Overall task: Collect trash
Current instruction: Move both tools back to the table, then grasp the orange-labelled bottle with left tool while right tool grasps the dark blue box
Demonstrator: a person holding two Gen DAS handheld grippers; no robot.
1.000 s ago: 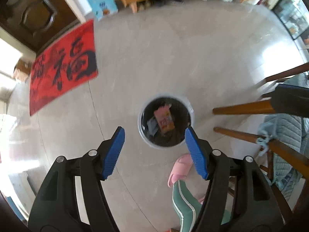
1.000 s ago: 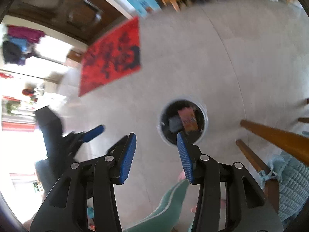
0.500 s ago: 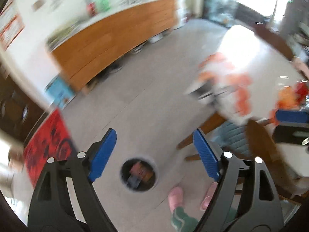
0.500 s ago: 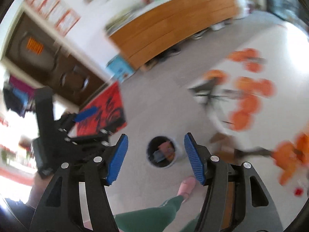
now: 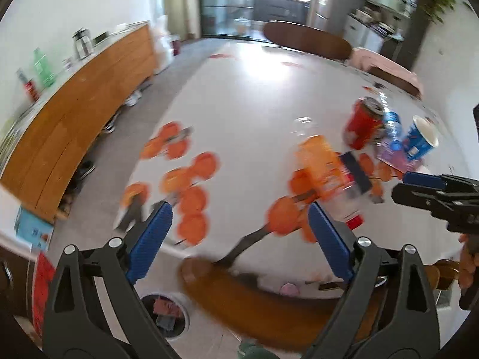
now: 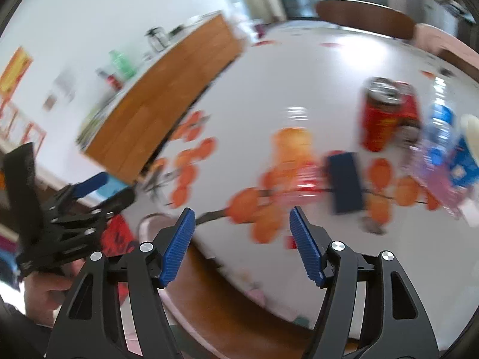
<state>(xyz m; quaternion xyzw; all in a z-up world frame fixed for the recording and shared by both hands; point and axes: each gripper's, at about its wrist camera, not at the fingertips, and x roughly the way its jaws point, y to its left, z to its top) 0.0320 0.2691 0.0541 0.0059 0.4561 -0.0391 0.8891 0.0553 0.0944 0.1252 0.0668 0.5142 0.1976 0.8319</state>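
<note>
1. Left gripper (image 5: 238, 229) and right gripper (image 6: 242, 243): jaws spread, holding nothing, above the near edge of a white table (image 5: 254, 95) printed with orange fruit.
2. Trash bin (image 5: 166, 314): on the floor below, holding wrappers.
3. Orange-labelled bottle (image 5: 324, 170): lying down, long axis running near to far; writing blurred.
4. Red can (image 5: 363, 122) and blue cup (image 5: 419, 142): farther right; lettering unreadable.
5. Wooden sideboard (image 5: 83, 101): along the left wall.
</note>
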